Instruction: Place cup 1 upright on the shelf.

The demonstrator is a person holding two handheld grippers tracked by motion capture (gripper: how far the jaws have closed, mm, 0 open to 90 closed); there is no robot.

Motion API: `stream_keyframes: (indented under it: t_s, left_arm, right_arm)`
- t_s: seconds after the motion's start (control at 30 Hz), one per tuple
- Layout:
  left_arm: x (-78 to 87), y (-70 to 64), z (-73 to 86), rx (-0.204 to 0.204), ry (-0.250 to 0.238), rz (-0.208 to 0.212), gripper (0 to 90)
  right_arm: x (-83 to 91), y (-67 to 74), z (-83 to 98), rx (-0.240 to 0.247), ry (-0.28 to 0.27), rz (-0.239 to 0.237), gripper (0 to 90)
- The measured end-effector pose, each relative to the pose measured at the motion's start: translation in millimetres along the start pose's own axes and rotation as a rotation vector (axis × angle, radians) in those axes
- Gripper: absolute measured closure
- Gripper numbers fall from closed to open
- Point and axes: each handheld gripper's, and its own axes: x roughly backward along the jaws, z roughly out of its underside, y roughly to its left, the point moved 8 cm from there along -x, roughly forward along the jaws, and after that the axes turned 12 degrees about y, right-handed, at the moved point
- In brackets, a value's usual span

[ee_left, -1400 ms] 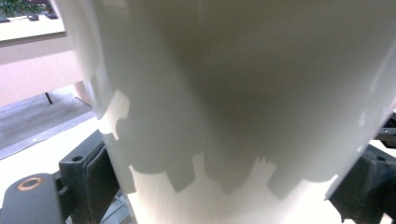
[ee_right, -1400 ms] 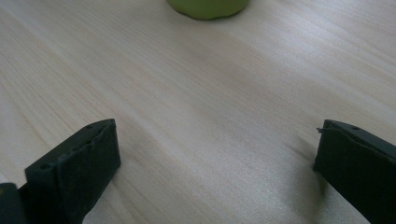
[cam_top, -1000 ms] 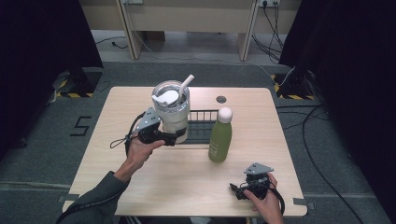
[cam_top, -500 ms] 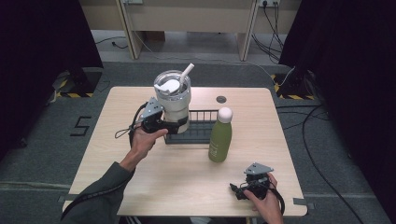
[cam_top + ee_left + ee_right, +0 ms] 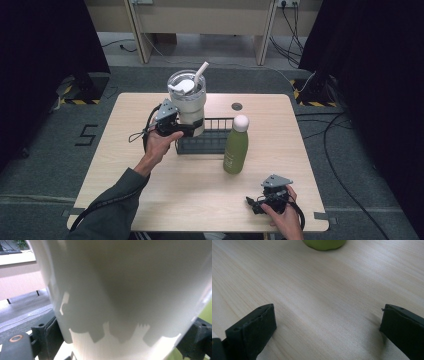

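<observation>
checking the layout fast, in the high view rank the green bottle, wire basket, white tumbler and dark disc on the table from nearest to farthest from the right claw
From the right claw, at the table's near edge:
1. green bottle, just beyond it, mid-table
2. wire basket, behind the bottle, to its left
3. white tumbler, held in the left claw at the basket's left end
4. dark disc, by the far edge

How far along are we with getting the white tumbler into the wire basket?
Done: the left gripper is shut on the tumbler, whose wall sits between its fingers in the left gripper view. In hand: the tumbler hangs over the left end of the basket, apparently not set down. Left: lower and release it. The green bottle stands on the table; the right gripper rests open.
</observation>
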Motion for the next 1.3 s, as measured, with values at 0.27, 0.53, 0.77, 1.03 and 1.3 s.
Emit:
stream_keyframes:
  t_s: [0.27, 0.53, 0.77, 1.03, 1.3]
  left_arm:
    - [-9.9, 9.3, 4.5, 0.017, 0.002, -0.008, 10.7]
    - [-19.0, 17.7, 9.9, 0.036, 0.009, -0.021, 10.6]
    - [-25.4, 17.3, 16.7, 0.028, 0.027, -0.03, 10.6]
    - [-28.6, 16.2, 20.2, 0.021, 0.028, -0.029, 10.6]
    - [-26.9, 15.1, 20.8, 0.029, 0.019, -0.028, 10.6]
  right_arm:
    - [0.0, 0.3, 0.2, -0.005, 0.002, 0.0, 0.5]
    - [-0.1, -0.1, -0.1, 0.001, 0.0, 0.0, 0.5]
    - [0.0, 0.0, 0.0, 0.001, 0.0, 0.0, 0.5]
    - [0.0, 0.1, 0.0, 0.001, 0.0, -0.001, 0.5]
    - [0.2, 0.2, 0.0, 0.001, 0.001, -0.002, 0.5]
